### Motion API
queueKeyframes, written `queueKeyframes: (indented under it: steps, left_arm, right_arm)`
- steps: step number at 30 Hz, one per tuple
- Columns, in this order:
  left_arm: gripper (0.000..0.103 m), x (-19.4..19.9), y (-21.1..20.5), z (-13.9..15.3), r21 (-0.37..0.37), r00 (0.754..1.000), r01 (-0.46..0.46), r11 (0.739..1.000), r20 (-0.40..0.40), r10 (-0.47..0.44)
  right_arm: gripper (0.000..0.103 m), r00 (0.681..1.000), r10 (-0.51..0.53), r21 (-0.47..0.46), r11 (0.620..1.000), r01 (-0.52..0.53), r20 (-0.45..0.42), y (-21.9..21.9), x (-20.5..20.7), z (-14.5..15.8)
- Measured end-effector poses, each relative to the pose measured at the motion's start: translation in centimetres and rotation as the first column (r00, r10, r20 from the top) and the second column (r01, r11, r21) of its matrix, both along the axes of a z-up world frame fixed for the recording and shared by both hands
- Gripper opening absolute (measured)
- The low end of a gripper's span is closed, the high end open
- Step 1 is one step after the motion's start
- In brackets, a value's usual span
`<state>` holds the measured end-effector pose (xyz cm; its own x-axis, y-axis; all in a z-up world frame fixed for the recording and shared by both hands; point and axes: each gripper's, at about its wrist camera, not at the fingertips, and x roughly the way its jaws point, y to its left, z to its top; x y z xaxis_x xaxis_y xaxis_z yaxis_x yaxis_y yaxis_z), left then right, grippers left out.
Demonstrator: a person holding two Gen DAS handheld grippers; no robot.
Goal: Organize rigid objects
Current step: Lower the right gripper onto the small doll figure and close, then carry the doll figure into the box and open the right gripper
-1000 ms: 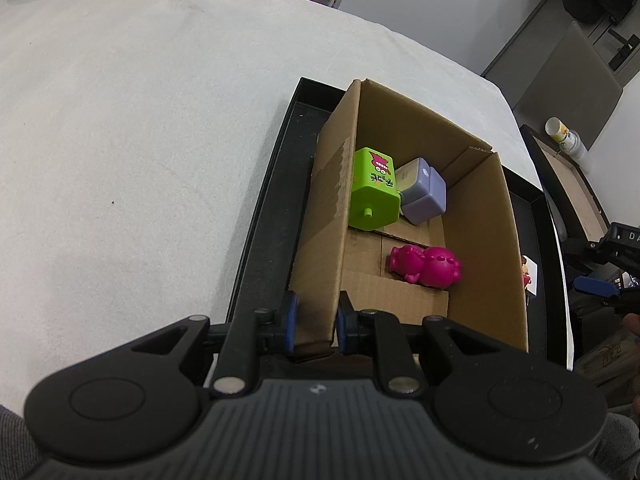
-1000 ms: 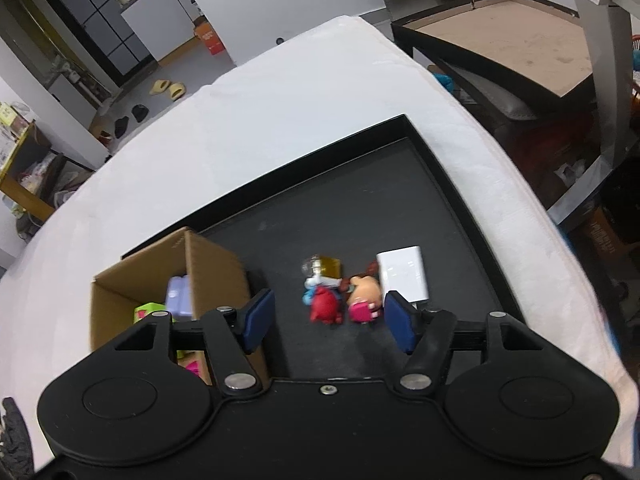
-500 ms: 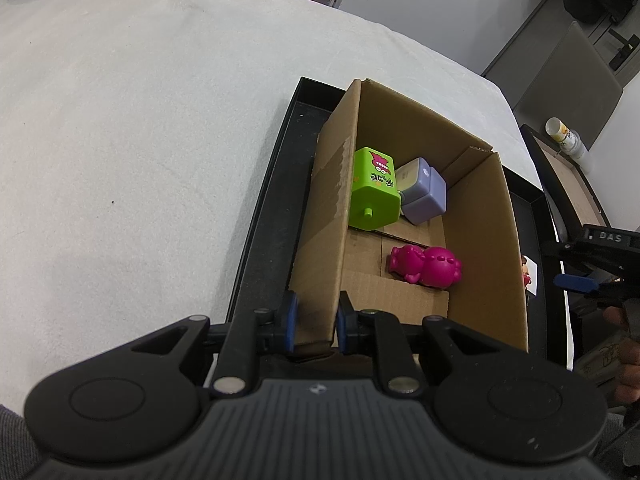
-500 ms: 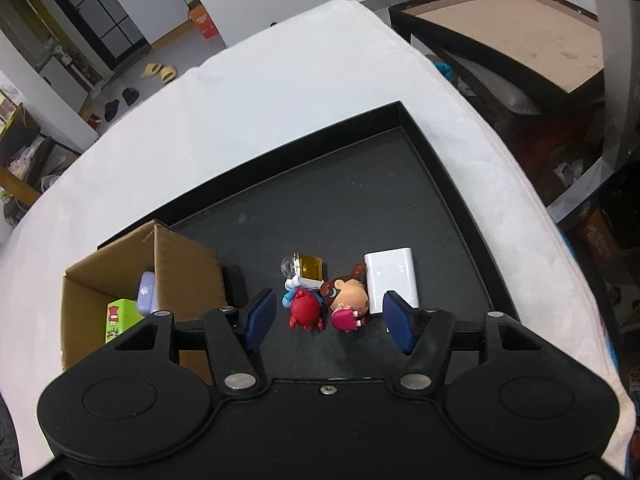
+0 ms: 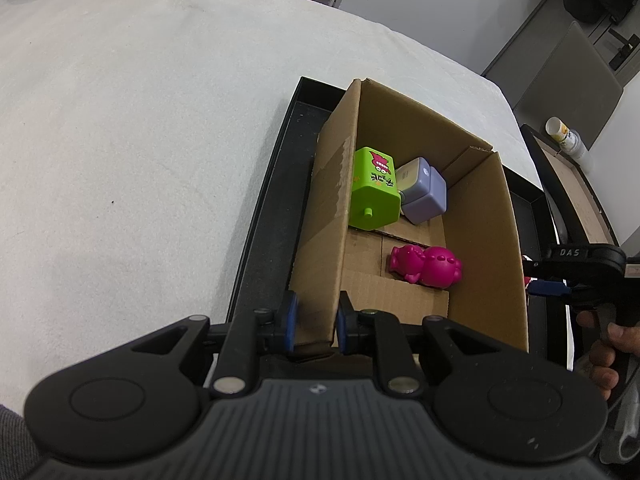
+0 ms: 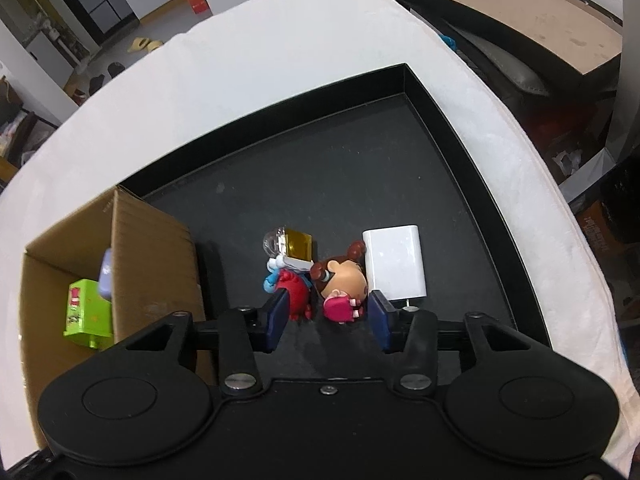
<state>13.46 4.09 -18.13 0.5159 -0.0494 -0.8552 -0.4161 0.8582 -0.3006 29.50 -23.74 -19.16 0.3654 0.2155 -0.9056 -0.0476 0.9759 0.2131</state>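
Note:
My left gripper (image 5: 314,328) is shut on the near wall of the open cardboard box (image 5: 480,240). Inside the box lie a green block toy (image 5: 374,192), a lilac toy (image 5: 424,196) and a magenta pig (image 5: 426,266). My right gripper (image 6: 329,320) hangs low over the black tray (image 6: 360,160), its jaws closing. A small doll in a pink dress (image 6: 340,292) stands between the pads, a red crab toy (image 6: 298,292) against the left one. No pad visibly presses on the doll. Behind them lie a yellow cube charm (image 6: 298,242) and a white charger (image 6: 394,260).
The tray sits on a white padded table (image 5: 140,140). The box (image 6: 152,248) fills the tray's left part. A blue fingertip (image 5: 548,289) of the right gripper and the person's hand (image 5: 600,352) show past the box's right wall. Another tray (image 6: 520,12) stands beyond the table.
My right gripper has come down closer to the doll and the crab, and its jaws have narrowed around them. The left gripper keeps its hold on the box wall.

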Motion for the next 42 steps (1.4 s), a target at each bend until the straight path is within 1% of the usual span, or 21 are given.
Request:
queueKeyframes:
  steps: [3, 4, 5, 9, 18, 28, 39, 42]
  left_arm:
    - [0.018, 0.0, 0.0, 0.0, 0.000, 1.000, 0.000, 1.000, 0.000, 0.000]
    - [0.018, 0.0, 0.0, 0.0, 0.000, 1.000, 0.000, 1.000, 0.000, 0.000]
    - [0.018, 0.0, 0.0, 0.0, 0.000, 1.000, 0.000, 1.000, 0.000, 0.000]
    - [0.018, 0.0, 0.0, 0.0, 0.001, 1.000, 0.000, 1.000, 0.000, 0.000]
    - [0.018, 0.0, 0.0, -0.1, 0.001, 1.000, 0.001, 1.000, 0.000, -0.001]
    - [0.018, 0.0, 0.0, -0.1, 0.001, 1.000, 0.001, 1.000, 0.001, -0.001]
    - [0.018, 0.0, 0.0, 0.0, 0.001, 1.000, 0.001, 1.000, 0.003, -0.001]
    - [0.018, -0.1, 0.0, 0.0, 0.000, 1.000, 0.001, 1.000, 0.004, -0.001]
  right_arm:
    - [0.031, 1.000, 0.002, -0.017, 1.000, -0.002, -0.006, 0.1, 0.1, -0.4]
    - [0.023, 1.000, 0.003, -0.024, 1.000, -0.003, -0.010, 0.0, 0.1, -0.5]
    - [0.022, 1.000, 0.006, -0.031, 0.999, -0.006, -0.013, 0.1, 0.2, -0.6]
    - [0.022, 1.000, 0.017, -0.048, 0.999, -0.017, 0.001, 0.1, -0.1, -0.1]
    - [0.021, 0.999, 0.039, -0.025, 0.999, -0.039, 0.024, 0.3, -0.8, 1.8]
    - [0.021, 0.993, 0.079, 0.014, 0.997, -0.081, 0.089, 1.8, -1.5, 5.5]
    - [0.022, 0.978, 0.140, 0.041, 0.988, -0.148, 0.158, 4.1, -1.5, 9.3]
    - [0.022, 0.973, 0.157, 0.047, 0.985, -0.167, 0.171, 4.9, -1.6, 10.0]
